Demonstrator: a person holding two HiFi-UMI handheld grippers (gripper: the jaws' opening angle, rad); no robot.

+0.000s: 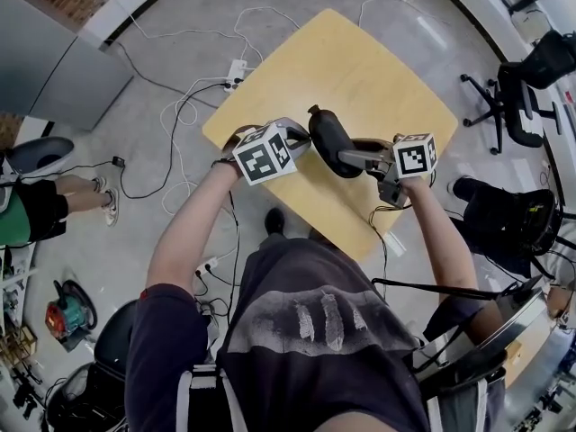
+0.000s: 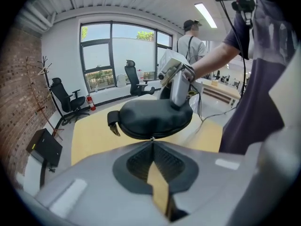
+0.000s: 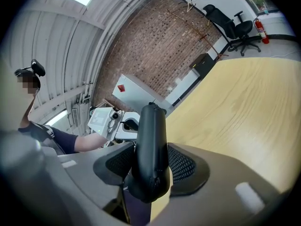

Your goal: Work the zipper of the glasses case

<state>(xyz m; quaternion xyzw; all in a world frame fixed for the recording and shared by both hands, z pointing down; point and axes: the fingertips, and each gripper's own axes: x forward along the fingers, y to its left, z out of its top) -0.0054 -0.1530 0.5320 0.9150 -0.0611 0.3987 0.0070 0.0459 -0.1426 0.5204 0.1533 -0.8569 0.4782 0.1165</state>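
Left gripper view: left claw pinched tight on zipper pull of glasses case, right claw clamping the case. Pull seized; next, presumably, a steady draw along the seam.

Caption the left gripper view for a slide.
Left gripper, jaws shut, pinches the zipper pull of the glasses case held by the right gripper above the table.

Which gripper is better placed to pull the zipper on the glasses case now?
Left: the left gripper is pinched shut on the zipper pull, while the right gripper clamps the glasses case, steadying it.
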